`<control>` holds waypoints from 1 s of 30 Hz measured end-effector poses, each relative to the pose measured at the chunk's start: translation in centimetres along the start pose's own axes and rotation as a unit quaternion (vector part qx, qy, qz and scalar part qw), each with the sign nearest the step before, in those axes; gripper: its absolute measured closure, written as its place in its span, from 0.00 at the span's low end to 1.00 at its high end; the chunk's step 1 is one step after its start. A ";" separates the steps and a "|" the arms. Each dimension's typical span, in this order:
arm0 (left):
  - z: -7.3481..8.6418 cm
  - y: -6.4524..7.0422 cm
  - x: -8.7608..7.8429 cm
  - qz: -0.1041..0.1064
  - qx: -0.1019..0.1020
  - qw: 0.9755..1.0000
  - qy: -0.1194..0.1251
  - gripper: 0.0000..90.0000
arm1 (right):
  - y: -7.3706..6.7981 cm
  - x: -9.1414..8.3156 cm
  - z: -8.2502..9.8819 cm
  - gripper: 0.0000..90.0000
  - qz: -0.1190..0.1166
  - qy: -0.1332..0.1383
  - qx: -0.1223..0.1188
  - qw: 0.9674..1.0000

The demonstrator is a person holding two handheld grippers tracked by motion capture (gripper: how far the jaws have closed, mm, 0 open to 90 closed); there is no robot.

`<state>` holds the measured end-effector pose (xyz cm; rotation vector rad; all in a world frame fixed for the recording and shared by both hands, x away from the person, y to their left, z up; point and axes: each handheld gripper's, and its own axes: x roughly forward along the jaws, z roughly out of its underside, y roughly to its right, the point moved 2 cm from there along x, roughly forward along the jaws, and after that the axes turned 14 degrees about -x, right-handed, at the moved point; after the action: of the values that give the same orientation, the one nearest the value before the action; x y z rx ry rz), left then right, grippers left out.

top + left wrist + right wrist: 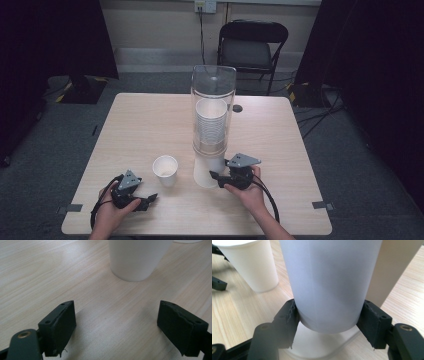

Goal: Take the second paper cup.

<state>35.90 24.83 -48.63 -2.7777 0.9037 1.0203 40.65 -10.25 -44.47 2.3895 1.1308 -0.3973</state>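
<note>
Two cups matter here. One is the cup (206, 172) at the bottom of the dispenser (213, 107), poking out below the clear tube; my right gripper (216, 176) has its jaws clamped on that cup's sides. In the right gripper view the cup (328, 285) stands upright between both pads, which press against its lower wall, and its base hangs just above the dispenser's white foot (319, 345). The beige post (393, 267) of the dispenser rises behind it.

My other cup, the loose cup (165, 170), stands upright on the table (145, 125), mouth up, just left of the dispenser and a little ahead of my left gripper (150, 199). That gripper rests low near the table's near edge, jaws spread wide with nothing between them. In the left gripper view the loose cup (137, 258) sits beyond the jaws, apart from both, with bare wood between.

More cups (211, 122) are stacked inside the tube above the one I grip. Behind the table a folding chair (252, 45) stands against the wall.
</note>
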 end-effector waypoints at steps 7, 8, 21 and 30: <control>0.0 0.0 0.0 0.000 0.000 1.000 0.001 0.17 | 0.1 -0.5 1.0 0.41 -0.004 -0.015 -0.011 1.000; 0.0 0.0 0.0 0.000 0.000 1.000 0.001 0.17 | 0.1 -0.6 1.0 0.41 -0.008 -0.017 -0.010 1.000; 0.0 0.0 0.0 0.000 -0.001 1.000 0.001 0.17 | 1.1 -2.0 2.5 0.41 -0.004 -0.040 -0.019 0.999; 0.0 0.0 0.0 0.000 0.000 1.000 0.001 0.17 | 2.1 -2.8 3.6 0.41 0.008 -0.049 -0.007 0.999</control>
<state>35.89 24.81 -48.64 -2.7800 0.9031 1.0184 40.32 -15.09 -45.75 2.3381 1.0676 -0.4929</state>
